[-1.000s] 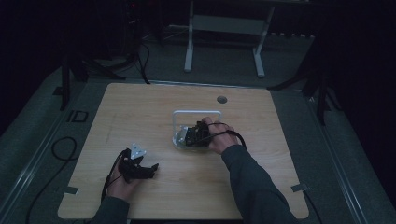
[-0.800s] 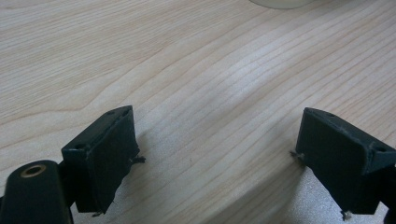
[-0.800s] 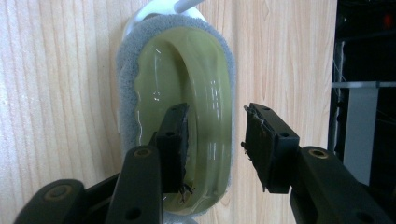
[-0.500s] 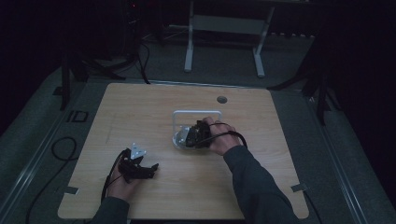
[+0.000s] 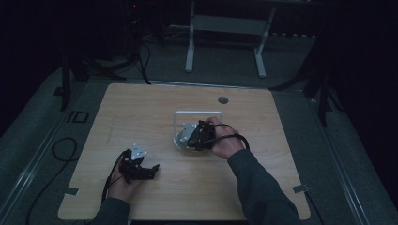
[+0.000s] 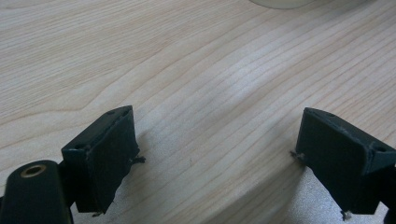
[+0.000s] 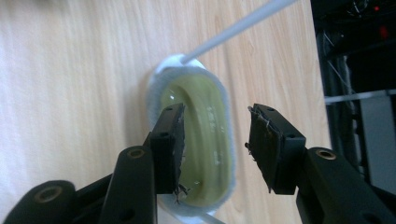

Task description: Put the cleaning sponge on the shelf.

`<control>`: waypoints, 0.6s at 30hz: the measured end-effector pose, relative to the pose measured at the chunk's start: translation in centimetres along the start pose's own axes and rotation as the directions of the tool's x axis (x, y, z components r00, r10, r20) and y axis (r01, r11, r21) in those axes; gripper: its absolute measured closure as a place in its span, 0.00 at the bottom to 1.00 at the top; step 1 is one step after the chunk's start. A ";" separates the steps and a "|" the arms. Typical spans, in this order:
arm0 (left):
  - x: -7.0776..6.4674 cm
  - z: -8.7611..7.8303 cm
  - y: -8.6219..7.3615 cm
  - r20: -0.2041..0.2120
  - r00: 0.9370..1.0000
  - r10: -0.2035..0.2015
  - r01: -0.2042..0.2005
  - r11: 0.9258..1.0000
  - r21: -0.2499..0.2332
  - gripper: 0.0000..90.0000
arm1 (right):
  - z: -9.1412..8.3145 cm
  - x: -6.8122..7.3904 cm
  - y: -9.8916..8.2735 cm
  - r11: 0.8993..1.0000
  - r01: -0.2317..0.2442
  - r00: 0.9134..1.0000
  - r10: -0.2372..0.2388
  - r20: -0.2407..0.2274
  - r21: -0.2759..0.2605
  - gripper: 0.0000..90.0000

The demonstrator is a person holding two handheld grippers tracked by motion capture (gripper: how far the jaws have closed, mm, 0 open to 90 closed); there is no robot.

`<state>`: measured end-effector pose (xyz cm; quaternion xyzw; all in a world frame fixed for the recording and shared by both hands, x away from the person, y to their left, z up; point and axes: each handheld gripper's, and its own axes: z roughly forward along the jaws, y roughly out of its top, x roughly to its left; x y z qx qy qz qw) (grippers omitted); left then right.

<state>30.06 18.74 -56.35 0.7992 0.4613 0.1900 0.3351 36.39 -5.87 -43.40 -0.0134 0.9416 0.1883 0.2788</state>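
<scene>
A pale yellow-green bowl [image 7: 205, 116] with a white rim stands on edge in a white wire rack [image 5: 197, 113] at the middle of the wooden table [image 5: 141, 108]. My right gripper [image 7: 217, 144] hovers just above the bowl [image 5: 182, 139]. Its jaws have just been opening, and the bowl's rim lies between them with neither pad pressing on it. My left gripper [image 6: 215, 154] rests low over bare wood near the front left of the table [image 6: 187, 70], jaws wide apart with nothing between them. In the high view the left gripper [image 5: 140, 168] sits well apart from the right gripper [image 5: 196, 136].
A thin white rod of the rack [image 7: 238, 25] runs up from the bowl's top edge. A round cable hole [image 5: 223, 100] sits near the table's far edge. Cables [image 5: 61, 150] trail on the floor at the left, and a white frame stand [image 5: 225, 28] rises behind the table.
The right hand has lifted slightly off the bowl. The left hand has stayed where it was.
</scene>
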 end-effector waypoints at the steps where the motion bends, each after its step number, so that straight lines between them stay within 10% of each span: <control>1: 0.0 0.0 0.0 0.000 1.000 0.000 0.000 1.000 0.000 0.14 | -0.1 0.1 0.0 1.000 -0.008 1.000 0.008 -0.005 -0.002 0.61; 18: 0.0 0.0 0.0 0.000 1.000 0.000 0.000 1.000 0.000 0.14 | -0.3 2.5 -1.8 0.985 -0.171 0.985 0.172 -0.024 0.024 0.61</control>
